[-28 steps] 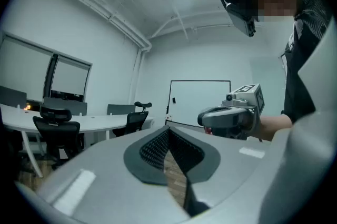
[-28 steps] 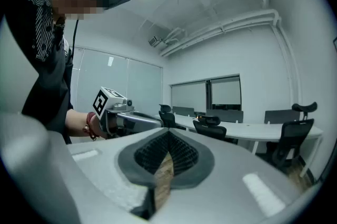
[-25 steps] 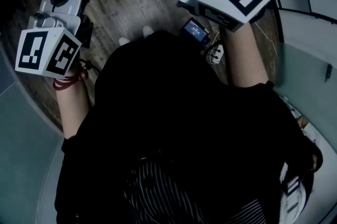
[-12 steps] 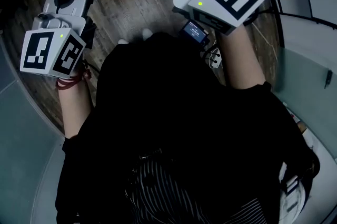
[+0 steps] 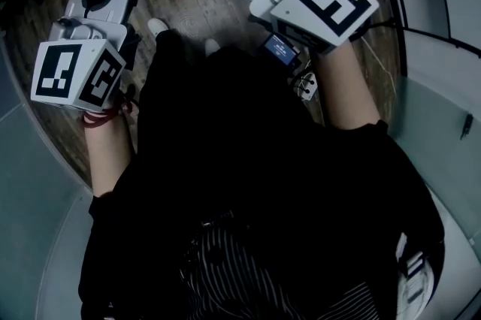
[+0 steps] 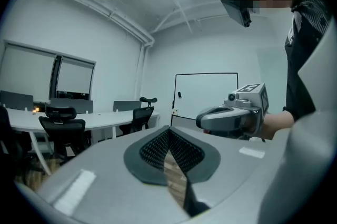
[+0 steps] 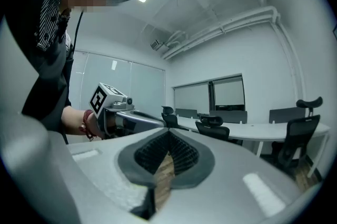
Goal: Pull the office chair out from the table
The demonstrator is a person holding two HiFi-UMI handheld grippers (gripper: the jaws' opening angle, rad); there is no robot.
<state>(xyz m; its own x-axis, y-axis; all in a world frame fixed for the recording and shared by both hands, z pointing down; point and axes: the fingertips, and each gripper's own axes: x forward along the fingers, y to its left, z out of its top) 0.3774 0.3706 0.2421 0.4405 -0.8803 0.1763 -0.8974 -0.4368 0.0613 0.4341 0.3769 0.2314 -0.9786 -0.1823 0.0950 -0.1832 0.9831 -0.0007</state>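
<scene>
Forward on the wood floor goes one shoe since the earlier frame. Left gripper and right gripper are clenched, empty. Office chair stands at the table, well apart from both.

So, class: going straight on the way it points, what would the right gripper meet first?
Probably the black office chair at the white table, straight past the shut right gripper; depth is unclear.

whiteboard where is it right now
In the left gripper view the whiteboard sits against the far wall, right of centre, beyond the right tongs and right of the white table.
</scene>
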